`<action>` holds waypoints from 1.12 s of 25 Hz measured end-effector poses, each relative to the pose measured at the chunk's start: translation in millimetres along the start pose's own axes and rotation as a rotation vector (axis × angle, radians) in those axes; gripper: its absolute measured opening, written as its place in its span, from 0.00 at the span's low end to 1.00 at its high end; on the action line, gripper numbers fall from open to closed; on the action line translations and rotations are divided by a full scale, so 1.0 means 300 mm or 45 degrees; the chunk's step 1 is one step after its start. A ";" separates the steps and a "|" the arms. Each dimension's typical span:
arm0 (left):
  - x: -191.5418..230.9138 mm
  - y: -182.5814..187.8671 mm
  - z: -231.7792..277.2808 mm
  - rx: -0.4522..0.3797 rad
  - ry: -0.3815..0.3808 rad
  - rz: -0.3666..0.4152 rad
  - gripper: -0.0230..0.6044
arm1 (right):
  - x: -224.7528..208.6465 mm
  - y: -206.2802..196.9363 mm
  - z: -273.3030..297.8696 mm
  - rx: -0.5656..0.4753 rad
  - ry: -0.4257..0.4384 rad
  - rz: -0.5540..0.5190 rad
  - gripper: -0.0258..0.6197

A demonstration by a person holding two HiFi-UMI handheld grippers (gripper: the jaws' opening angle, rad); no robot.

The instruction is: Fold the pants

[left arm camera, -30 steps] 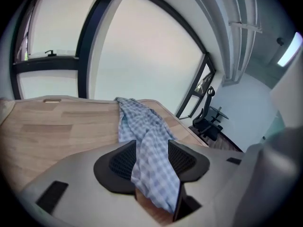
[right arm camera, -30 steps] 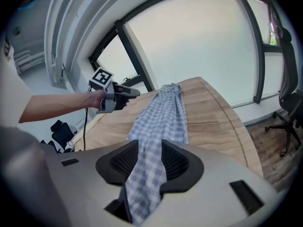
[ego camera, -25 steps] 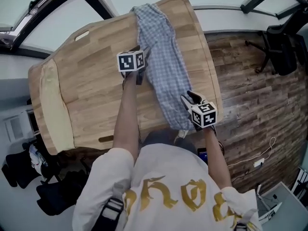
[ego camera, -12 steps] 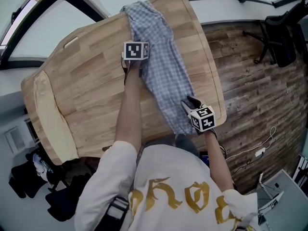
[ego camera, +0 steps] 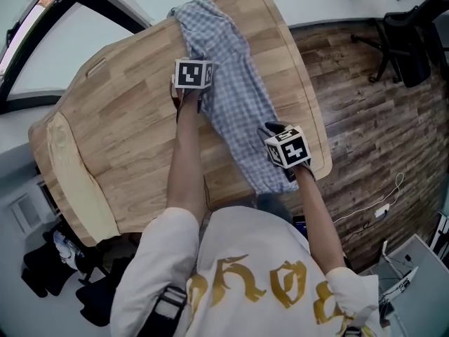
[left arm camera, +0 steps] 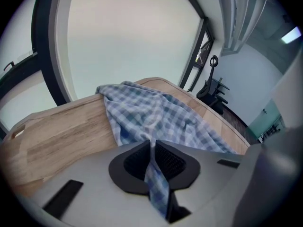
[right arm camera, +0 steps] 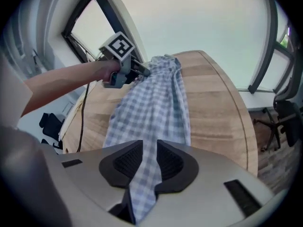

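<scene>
I had my left claw [left arm camera: 152, 151] shut on the pants [ego camera: 235, 83]. Its jaws had just been closing, and in the left gripper view a fold of the blue-and-white checked cloth stood pinched between the dark ribbed pads [left arm camera: 135, 163] and ran back through the thin slit between them. My right claw [right arm camera: 150, 161] had just been closing too. In the right gripper view a strip of the same cloth filled the gap between its pads, held on both sides, with the jaws standing a little wider than the left ones.

The pants lay stretched in a long, rumpled band on the wooden table [ego camera: 133, 118]. They ran from the far edge down along the right long edge to the near right corner. I held them with the left claw at their left edge, well up toward the far end. The right claw gripped their near end, close to that near right corner, with its marker cube [ego camera: 286, 146] above the cloth. A pale strip [ego camera: 77, 181] lay along the left edge of the table, well apart from the pants; I could not tell what it was. A dark chair [ego camera: 410, 41] stood on the plank floor [ego camera: 365, 132] beyond the right edge
</scene>
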State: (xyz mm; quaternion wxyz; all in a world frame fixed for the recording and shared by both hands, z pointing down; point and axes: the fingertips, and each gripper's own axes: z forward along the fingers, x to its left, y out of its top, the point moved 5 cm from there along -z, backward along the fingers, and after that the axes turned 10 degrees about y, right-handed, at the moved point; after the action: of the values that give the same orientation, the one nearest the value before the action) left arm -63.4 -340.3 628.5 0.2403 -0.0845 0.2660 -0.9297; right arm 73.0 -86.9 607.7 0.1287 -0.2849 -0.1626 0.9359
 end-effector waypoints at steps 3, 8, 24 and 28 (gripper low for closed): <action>-0.003 0.007 -0.009 -0.019 -0.031 -0.008 0.14 | 0.009 0.188 0.050 0.032 0.042 0.026 0.16; 0.011 0.013 -0.018 -0.020 -0.124 -0.085 0.12 | -0.054 0.318 0.165 0.184 -0.060 -0.098 0.16; 0.227 0.155 -0.005 -0.068 -0.090 -0.180 0.12 | -0.111 0.311 0.202 0.187 -0.070 -0.025 0.11; 0.224 0.149 -0.019 -0.070 -0.110 -0.158 0.15 | -0.108 0.309 0.203 0.184 -0.088 -0.047 0.11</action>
State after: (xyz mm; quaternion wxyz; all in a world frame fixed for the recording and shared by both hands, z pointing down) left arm -105.6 -403.9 601.7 0.1911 -0.1474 0.2753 -0.9306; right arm 50.2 -196.4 636.5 0.1604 -0.2393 -0.1041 0.9519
